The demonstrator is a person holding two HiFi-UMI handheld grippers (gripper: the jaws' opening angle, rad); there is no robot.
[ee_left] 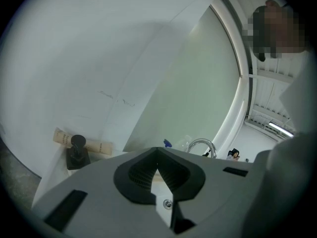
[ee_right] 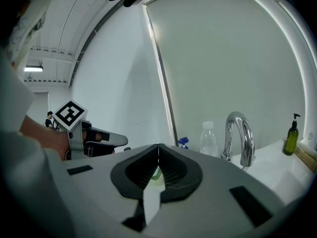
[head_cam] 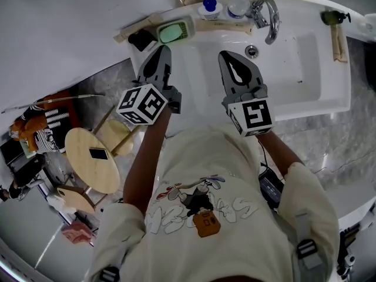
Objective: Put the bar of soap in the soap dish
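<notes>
A pale green bar of soap (head_cam: pixel 173 33) lies in the white soap dish (head_cam: pixel 189 24) on the back ledge of the sink, left of the faucet. My left gripper (head_cam: pixel 163 49) hovers just in front of the dish, its jaws shut with nothing between them; in the left gripper view the left gripper (ee_left: pixel 158 150) shows its tips meeting. My right gripper (head_cam: pixel 226 56) hangs over the basin, also shut and empty, as the right gripper view of the right gripper (ee_right: pixel 158 146) shows. A sliver of the green soap (ee_right: pixel 156 173) shows behind its jaws.
A chrome faucet (head_cam: pixel 267 16), a blue-capped bottle (head_cam: pixel 209 6) and a clear bottle (head_cam: pixel 238 4) stand along the back ledge. A black object (head_cam: pixel 141 40) sits left of the dish, a green pump bottle (head_cam: pixel 335 17) at far right. A round wooden stool (head_cam: pixel 91 159) stands at the left.
</notes>
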